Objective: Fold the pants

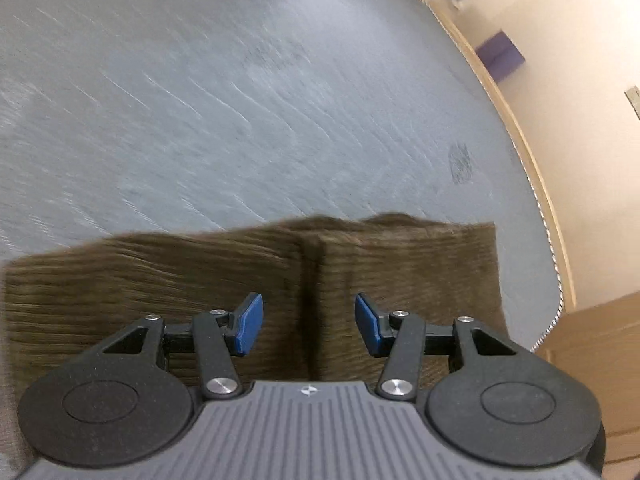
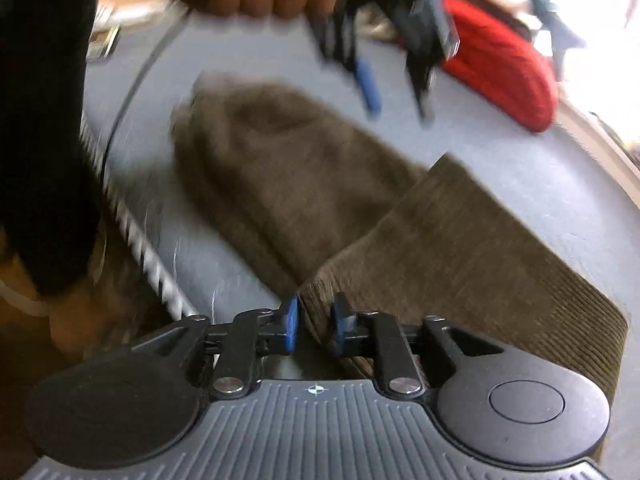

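Note:
The brown corduroy pants lie on the grey mattress. In the left wrist view my left gripper is open and empty, hovering just above the pants over a dark fold seam. In the right wrist view my right gripper is shut on an edge of the pants, with a folded layer lying over the rest of the cloth. The left gripper shows blurred at the top of the right wrist view, above the far end of the pants, held by a hand.
A red cloth lies on the mattress beyond the pants. The mattress edge with piping runs along the right, with a cream wall and a wooden surface beyond. The person's dark sleeve is at the left.

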`<control>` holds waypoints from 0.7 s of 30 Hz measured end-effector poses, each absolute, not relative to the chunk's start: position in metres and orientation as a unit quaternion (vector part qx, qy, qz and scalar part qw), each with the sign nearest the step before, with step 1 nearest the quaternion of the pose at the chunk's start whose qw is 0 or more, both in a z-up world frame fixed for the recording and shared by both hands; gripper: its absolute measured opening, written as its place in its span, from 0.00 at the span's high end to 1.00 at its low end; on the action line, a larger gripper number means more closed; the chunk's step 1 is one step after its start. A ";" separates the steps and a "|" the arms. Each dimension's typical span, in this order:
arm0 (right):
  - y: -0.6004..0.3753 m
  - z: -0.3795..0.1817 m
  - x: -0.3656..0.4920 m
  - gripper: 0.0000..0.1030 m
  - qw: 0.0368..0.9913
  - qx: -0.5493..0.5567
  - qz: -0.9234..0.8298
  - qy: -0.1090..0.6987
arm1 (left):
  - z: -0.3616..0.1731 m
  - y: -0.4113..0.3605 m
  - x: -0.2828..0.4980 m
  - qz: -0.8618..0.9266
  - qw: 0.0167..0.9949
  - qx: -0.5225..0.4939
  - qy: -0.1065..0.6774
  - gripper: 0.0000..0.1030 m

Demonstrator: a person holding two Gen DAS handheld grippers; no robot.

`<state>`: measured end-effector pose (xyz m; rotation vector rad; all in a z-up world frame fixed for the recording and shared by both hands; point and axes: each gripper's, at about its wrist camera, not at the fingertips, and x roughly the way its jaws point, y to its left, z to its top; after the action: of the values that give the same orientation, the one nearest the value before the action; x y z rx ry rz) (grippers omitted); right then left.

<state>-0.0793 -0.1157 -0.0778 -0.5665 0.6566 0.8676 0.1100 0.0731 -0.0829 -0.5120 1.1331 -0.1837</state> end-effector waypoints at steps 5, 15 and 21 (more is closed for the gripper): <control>-0.116 -0.079 -0.078 0.50 0.828 -0.274 0.386 0.302 | -0.108 0.047 0.132 -0.083 0.805 -0.219 0.545 0.46; -0.107 -0.105 -0.080 0.69 0.800 -0.356 0.380 0.298 | -0.133 0.028 0.155 -0.071 0.801 -0.204 0.558 0.72; -0.133 -0.058 -0.074 0.85 0.860 -0.245 0.373 0.247 | -0.077 0.036 0.143 -0.120 0.854 -0.186 0.471 0.85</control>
<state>-0.0745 -0.1328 -0.0584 -0.5150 0.5186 0.7821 0.1433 0.0362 -0.0767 -0.3922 0.9912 -0.2516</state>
